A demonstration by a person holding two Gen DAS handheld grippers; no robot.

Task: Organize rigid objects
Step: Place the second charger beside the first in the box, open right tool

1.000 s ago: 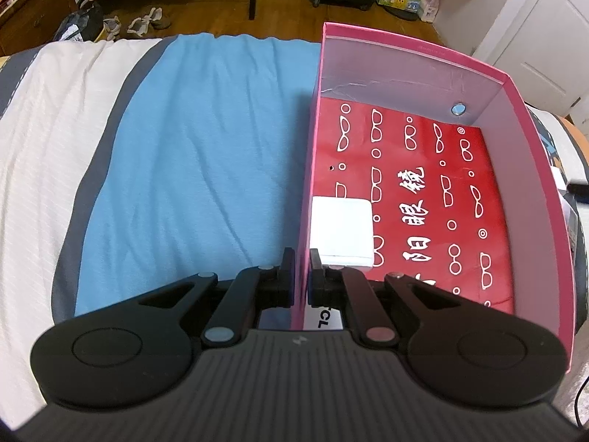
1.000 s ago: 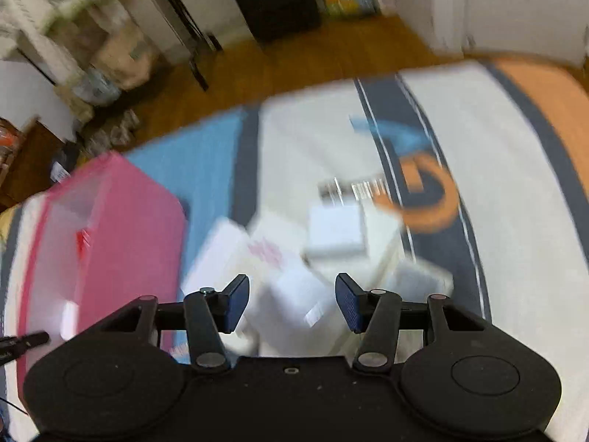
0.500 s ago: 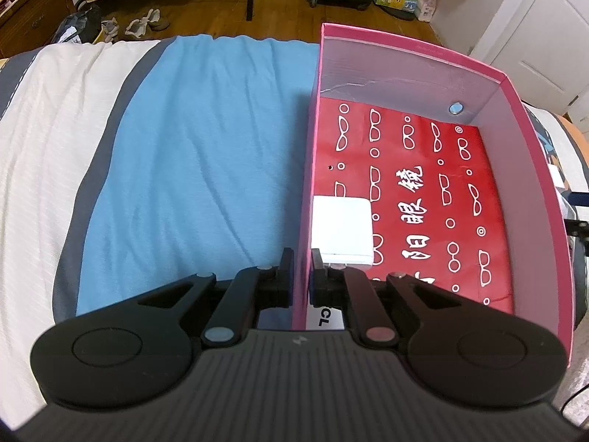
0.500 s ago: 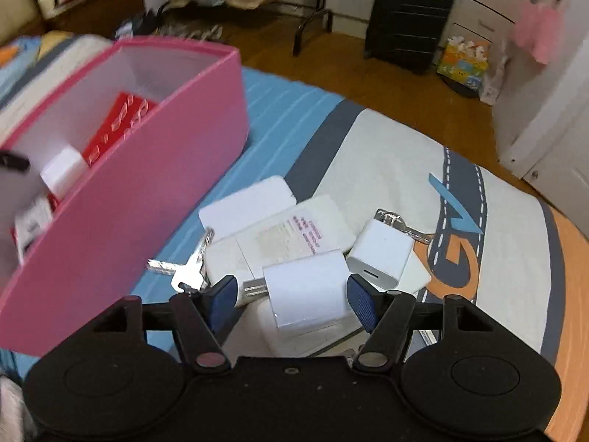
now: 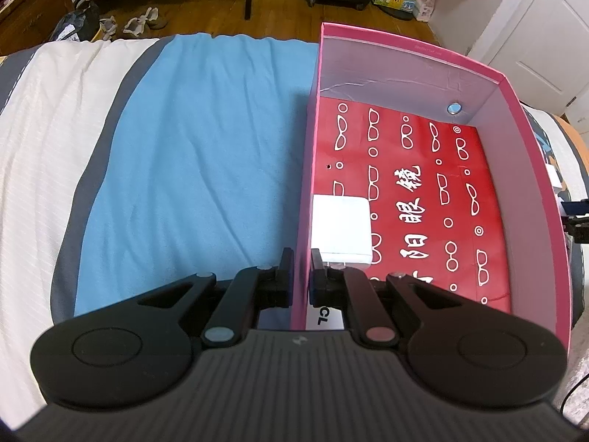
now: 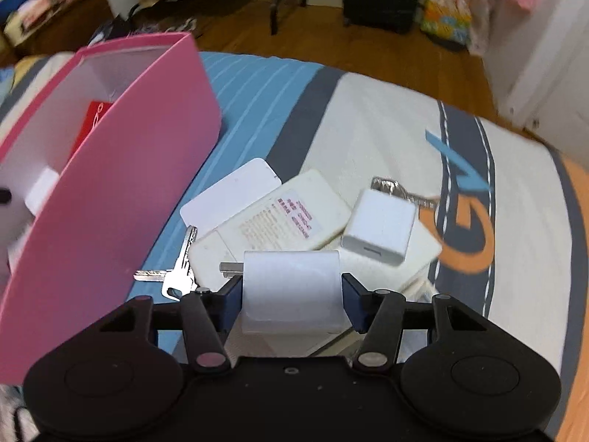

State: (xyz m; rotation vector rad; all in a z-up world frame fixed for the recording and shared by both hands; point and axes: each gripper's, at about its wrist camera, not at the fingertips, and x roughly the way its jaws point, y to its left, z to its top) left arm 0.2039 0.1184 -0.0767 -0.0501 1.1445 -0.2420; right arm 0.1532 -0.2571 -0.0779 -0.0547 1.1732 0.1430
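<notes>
Inside the pink box [image 5: 530, 199]: red sheet [image 5: 416, 199] printed with white spectacle outlines and Chinese characters, among them 眼镜. White block [image 5: 340, 234] lying on that sheet against the near-left wall; small round silver disc [image 5: 455, 108] at the far wall. White label [image 5: 325, 317] below the left tool [image 5: 302, 270], only the letters "CL" legible, rest hidden by the tool body. Left tool clamped shut on the box's left wall, one pad outside, one inside.

On the bed [image 6: 368, 118], right of the box: white charger [image 6: 292, 289] between the right tool's [image 6: 292, 294] pads, jaws just closing, both pads pressed on its sides, metal prongs sticking out left. Beside it a smaller white adapter [image 6: 381, 226], a cream case [image 6: 274, 217] with pink print too blurred to read, a blank white card [image 6: 230, 193] and silver keys [image 6: 176, 276].
</notes>
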